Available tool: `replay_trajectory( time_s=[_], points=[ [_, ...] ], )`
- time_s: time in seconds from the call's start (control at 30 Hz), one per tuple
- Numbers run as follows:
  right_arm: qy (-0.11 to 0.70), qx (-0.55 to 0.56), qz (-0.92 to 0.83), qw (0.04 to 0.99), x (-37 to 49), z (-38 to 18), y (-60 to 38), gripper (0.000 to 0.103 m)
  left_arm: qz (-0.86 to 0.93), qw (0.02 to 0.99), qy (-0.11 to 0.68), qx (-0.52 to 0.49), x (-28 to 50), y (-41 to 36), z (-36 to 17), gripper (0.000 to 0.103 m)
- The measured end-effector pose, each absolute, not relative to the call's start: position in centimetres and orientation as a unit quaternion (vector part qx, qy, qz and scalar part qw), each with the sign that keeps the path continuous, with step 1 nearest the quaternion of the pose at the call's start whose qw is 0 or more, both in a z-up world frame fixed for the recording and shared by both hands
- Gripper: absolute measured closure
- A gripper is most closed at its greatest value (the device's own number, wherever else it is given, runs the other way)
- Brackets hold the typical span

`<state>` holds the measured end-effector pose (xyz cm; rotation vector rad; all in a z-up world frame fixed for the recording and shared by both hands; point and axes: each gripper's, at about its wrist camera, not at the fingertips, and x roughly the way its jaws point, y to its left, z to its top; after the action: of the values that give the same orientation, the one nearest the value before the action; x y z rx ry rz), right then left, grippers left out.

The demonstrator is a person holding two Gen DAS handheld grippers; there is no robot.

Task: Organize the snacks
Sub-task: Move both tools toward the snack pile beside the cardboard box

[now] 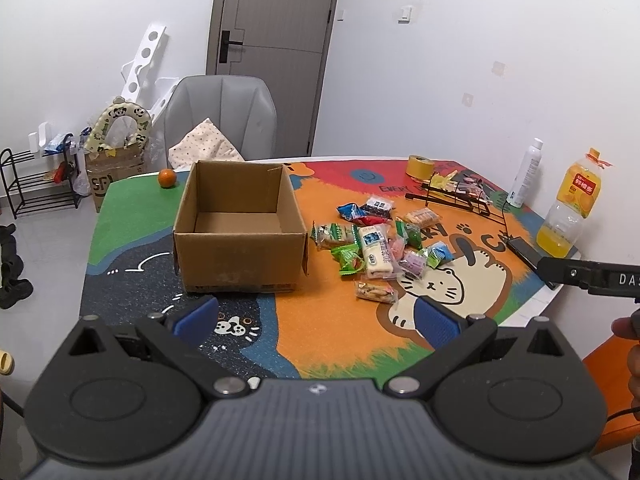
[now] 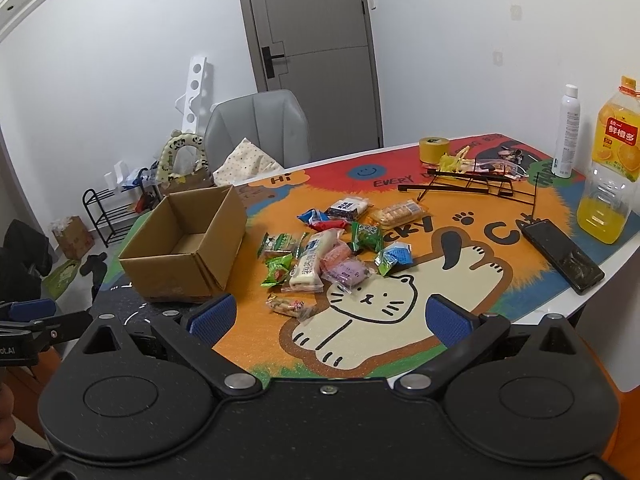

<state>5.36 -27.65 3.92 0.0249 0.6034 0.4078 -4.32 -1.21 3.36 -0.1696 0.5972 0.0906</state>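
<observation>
An open, empty cardboard box (image 1: pixel 240 232) stands on the colourful cat mat (image 1: pixel 320 340); it also shows in the right wrist view (image 2: pixel 184 244). To its right lies a pile of wrapped snacks (image 1: pixel 376 248), also seen in the right wrist view (image 2: pixel 336 252), with a long white packet (image 2: pixel 312 260) in its middle and a mixed-nut packet (image 2: pixel 286 305) nearest me. My left gripper (image 1: pixel 316 320) is open and empty, above the near part of the mat. My right gripper (image 2: pixel 328 316) is open and empty, just short of the snack pile.
An orange (image 1: pixel 167 178) sits left of the box's far side. A tape roll (image 2: pixel 434 149), a black wire rack (image 2: pixel 472 184), a white spray bottle (image 2: pixel 566 132), a juice bottle (image 2: pixel 612 168) and a phone (image 2: pixel 562 254) stand at the right. A grey chair (image 1: pixel 220 116) is behind the table.
</observation>
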Motion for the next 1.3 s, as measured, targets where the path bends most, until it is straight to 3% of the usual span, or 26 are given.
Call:
replay_trajectory(
  time_s=[0.53,1.3],
  points=[
    [0.303,0.010,0.192,0.934,6.5,2.6,-27.1,0.000,0.031,0.950,0.300,-0.082,-2.7,-1.9,2.7,0.000],
    [0.299,0.036,0.192,0.934,13.7,-0.3,-28.0,0.000,0.031,0.945,0.311,-0.094,6.3,-2.4,0.4,0.000]
  ],
)
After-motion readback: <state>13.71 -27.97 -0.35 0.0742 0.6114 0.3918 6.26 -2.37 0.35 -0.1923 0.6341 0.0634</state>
